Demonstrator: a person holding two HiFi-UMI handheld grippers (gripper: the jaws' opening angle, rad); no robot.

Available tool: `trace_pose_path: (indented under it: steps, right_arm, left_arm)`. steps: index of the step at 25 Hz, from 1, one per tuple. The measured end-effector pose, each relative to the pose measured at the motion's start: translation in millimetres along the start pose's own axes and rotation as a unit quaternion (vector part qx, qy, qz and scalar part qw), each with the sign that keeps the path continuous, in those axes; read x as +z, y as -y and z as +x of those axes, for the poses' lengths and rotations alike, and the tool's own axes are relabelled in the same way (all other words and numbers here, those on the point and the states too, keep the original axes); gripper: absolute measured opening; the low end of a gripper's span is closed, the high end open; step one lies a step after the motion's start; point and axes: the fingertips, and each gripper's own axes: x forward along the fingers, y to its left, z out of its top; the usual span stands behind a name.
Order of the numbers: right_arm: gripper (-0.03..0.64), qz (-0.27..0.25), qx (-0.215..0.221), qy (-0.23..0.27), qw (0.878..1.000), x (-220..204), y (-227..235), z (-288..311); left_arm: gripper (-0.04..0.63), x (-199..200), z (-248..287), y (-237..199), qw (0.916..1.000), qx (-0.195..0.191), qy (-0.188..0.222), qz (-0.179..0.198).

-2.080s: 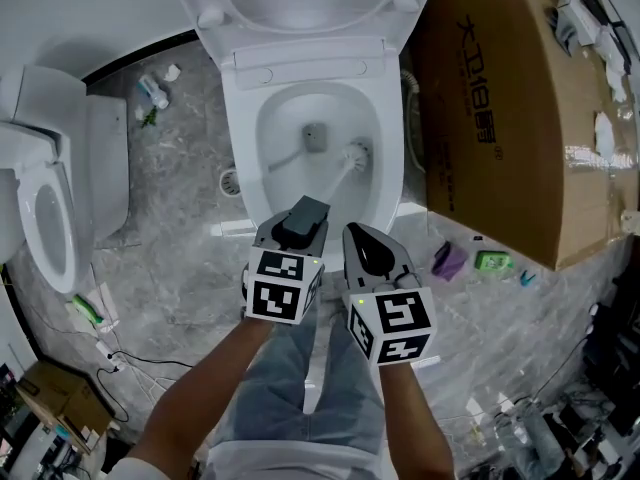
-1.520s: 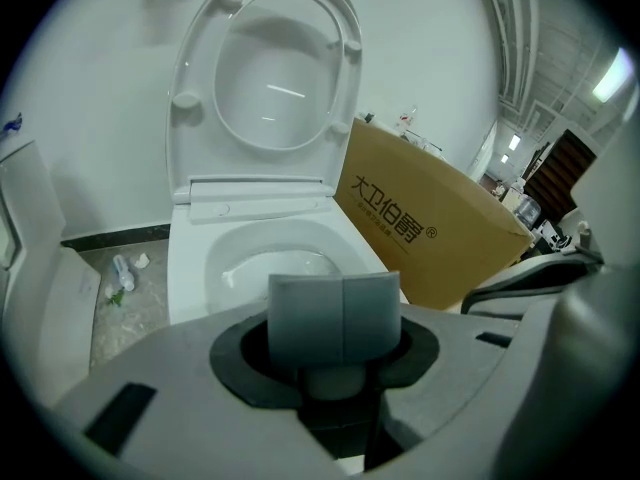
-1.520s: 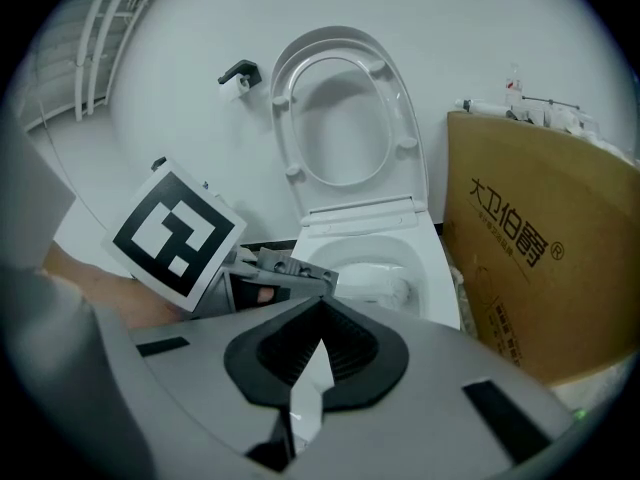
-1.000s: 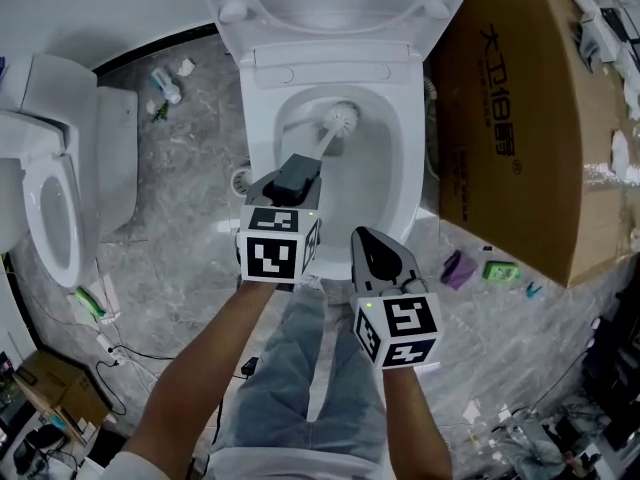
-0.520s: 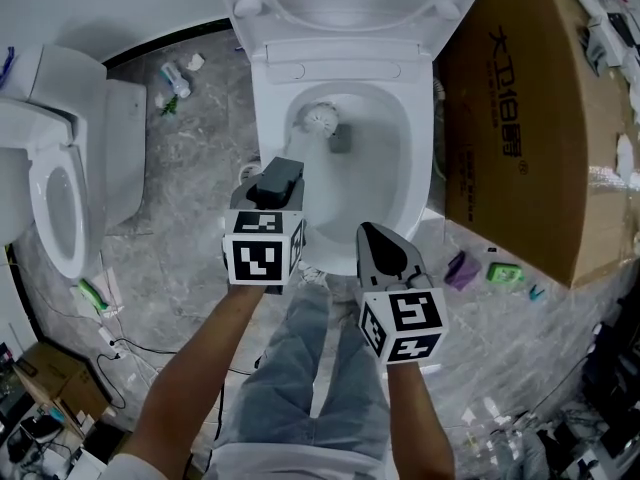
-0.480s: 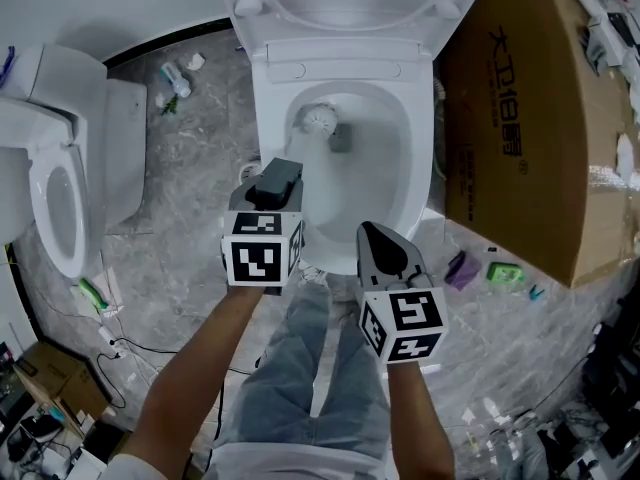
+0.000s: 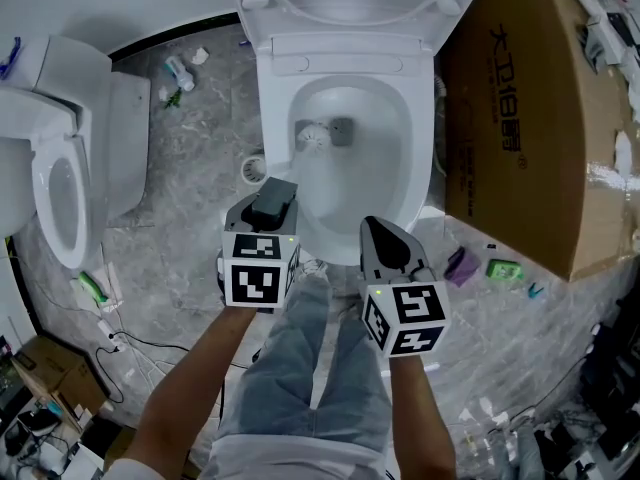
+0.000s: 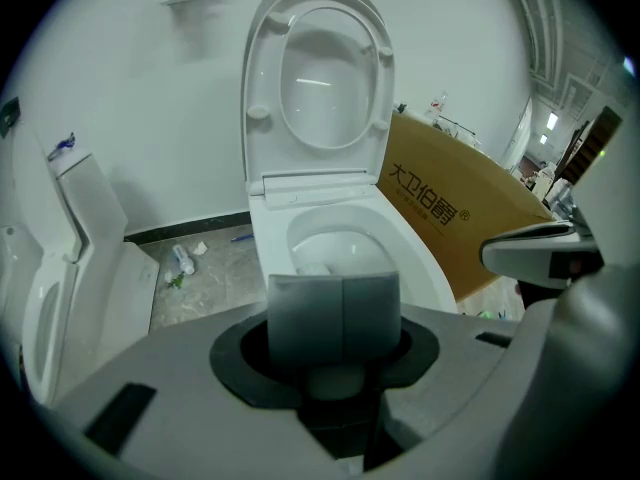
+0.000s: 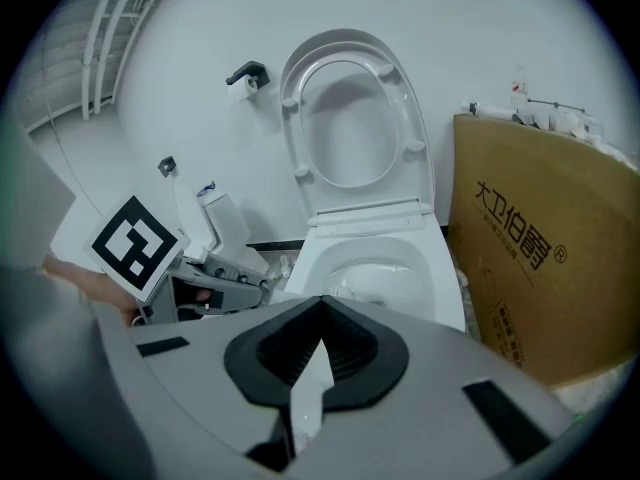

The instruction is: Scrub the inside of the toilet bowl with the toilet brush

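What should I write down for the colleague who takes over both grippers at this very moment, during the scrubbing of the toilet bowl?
The left gripper is shut on the handle of the toilet brush, at the bowl's front left.
The right gripper is shut and empty, at the bowl's front right.
The brush head is down inside the toilet bowl, just left of the grey outlet. The seat is up.
Done: the brush is in the bowl; how much is scrubbed cannot be told.
Left: scrub all round the inner wall.
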Motion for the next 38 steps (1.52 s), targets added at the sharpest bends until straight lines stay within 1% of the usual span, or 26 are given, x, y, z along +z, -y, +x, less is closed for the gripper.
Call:
trace_pose_path:
  steps: [7, 12, 16, 21, 31, 38]
  right_arm:
    - [-0.002, -0.012, -0.001, -0.002, 1.000, -1, -3, -7]
    - [-0.002, -0.012, -0.004, 0.001, 1.000, -1, -2, -12]
    - [-0.002, -0.010, -0.006, 0.005, 1.000, -1, 0, -15]
    - [-0.002, -0.008, -0.008, 0.006, 1.000, -2, 2, -20]
    - [-0.002, -0.004, -0.011, 0.008, 1.000, -3, 9, -22]
    - [-0.002, -0.001, -0.014, 0.009, 1.000, -3, 15, -26]
  left_arm:
    - [0.153, -20, -14, 4, 0.9996, -0.007, -0.025, -0.005]
    - [0.153, -35, -24, 14, 0.9987, -0.016, -0.047, 0.000]
    - [0.153, -50, -30, 27, 0.9971, -0.028, -0.071, 0.008]
    - [0.153, -67, -33, 45, 0.9944, -0.050, -0.093, 0.009]
    - [0.153, -71, -31, 77, 0.9909, -0.087, -0.103, 0.005]
    - [0.153, -63, -21, 103, 0.9901, -0.106, -0.091, 0.006]
